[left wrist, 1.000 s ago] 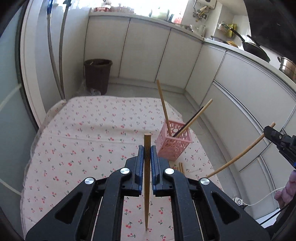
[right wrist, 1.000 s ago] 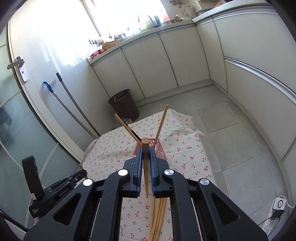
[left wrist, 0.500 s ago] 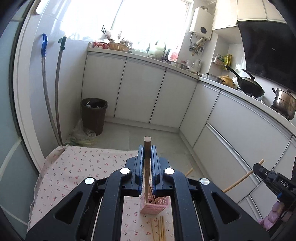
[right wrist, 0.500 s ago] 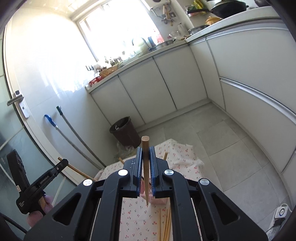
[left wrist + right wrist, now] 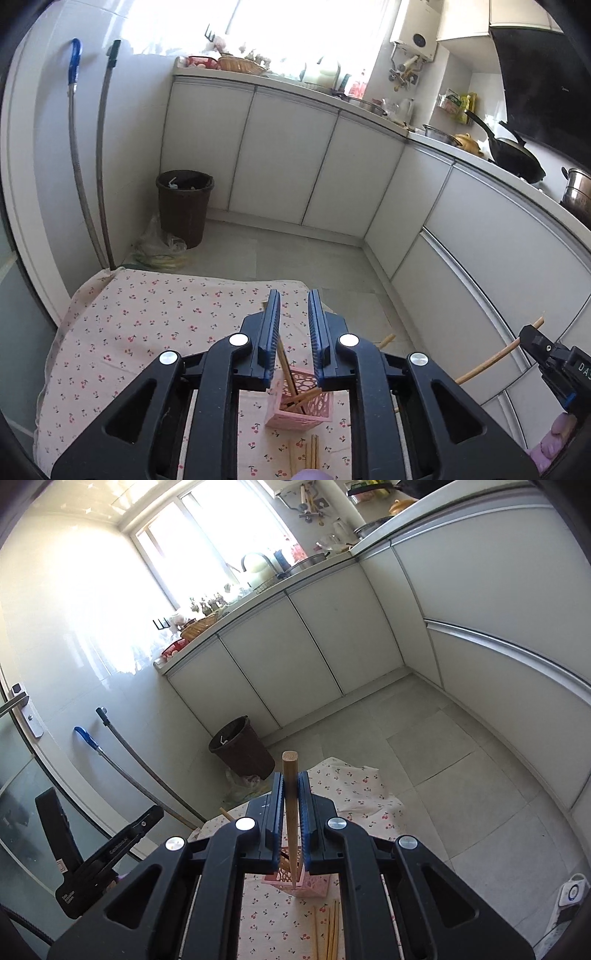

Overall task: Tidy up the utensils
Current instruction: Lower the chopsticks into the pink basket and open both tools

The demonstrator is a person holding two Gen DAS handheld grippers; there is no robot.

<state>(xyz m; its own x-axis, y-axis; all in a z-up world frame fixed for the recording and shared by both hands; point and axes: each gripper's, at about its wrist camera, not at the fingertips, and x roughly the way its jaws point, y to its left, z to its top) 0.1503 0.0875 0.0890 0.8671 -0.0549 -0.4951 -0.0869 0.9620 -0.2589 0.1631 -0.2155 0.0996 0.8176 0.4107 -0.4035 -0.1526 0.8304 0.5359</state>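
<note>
The right gripper (image 5: pixel 291 825) has its jaws pinched tight on a single wooden chopstick (image 5: pixel 290 805), which stands nearly upright between the blue pads, blunt end above the fingertips and thin tip pointing down. Seen along that gripper, the tip hangs right over the pink basket (image 5: pixel 295 880) on the cherry-print cloth (image 5: pixel 354 786) that covers the counter, so the stick's long axis already lines up with the basket's open top, and I would judge that the coming move is little more than a straight lowering and a release. The left gripper (image 5: pixel 294 328) is another matter: its jaws have just been opening and now stand a little apart with nothing between them. From its own camera the pink basket (image 5: pixel 301 408) sits below and just beyond the fingertips, with several chopsticks leaning in it at a slant, their tops fanning out past the rim. More loose chopsticks (image 5: pixel 306 452) lie flat on the cloth just in front of the basket, long axes running roughly towards it. Both hands are close to the basket, but only the right one carries anything, so the next drop looks like its job. The risk, as I see it, is the tip catching the leaning sticks already inside or striking the rim.
</note>
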